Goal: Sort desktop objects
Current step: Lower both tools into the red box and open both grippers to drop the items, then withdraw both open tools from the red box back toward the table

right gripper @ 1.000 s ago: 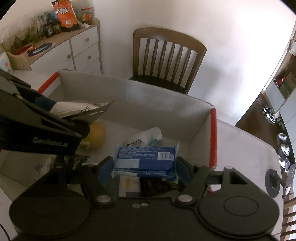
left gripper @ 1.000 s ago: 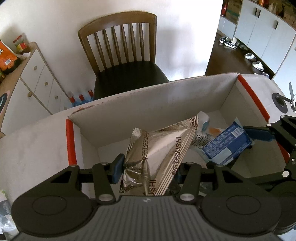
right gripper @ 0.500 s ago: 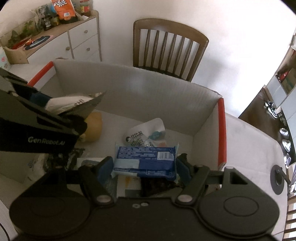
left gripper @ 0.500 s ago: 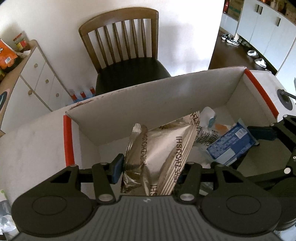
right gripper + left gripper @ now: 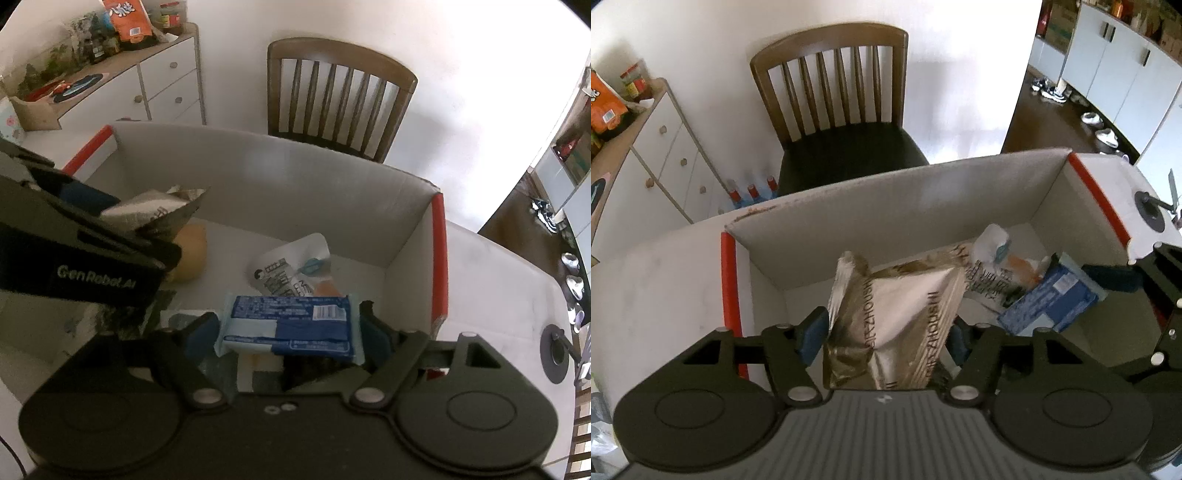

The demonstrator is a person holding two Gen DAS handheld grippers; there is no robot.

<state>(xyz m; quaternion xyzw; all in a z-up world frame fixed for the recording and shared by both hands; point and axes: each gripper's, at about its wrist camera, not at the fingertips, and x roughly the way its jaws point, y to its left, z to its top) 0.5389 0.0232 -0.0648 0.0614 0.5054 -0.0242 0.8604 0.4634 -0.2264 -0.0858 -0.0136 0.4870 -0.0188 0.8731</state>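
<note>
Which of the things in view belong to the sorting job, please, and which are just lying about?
Job:
- silver snack bag
- blue packet
- cardboard box
- white pouch

Lying about:
- wooden chair
- white drawers
- orange bag

Both hand-held grippers (image 5: 886,332) (image 5: 286,328) tilted downward, jaws opening.

Plain white wall (image 5: 960,74) behind, brightly lit toward the right. Brown wooden slat-back chair (image 5: 834,96) with dark seat, set against the wall beyond the white table (image 5: 657,295). White drawer cabinet (image 5: 166,92) with round knobs and wooden top at left, crowded with jars and an orange packet (image 5: 125,18). Dark wood floor (image 5: 1045,122) at right, shoes along white cupboard doors (image 5: 1115,62)
</note>
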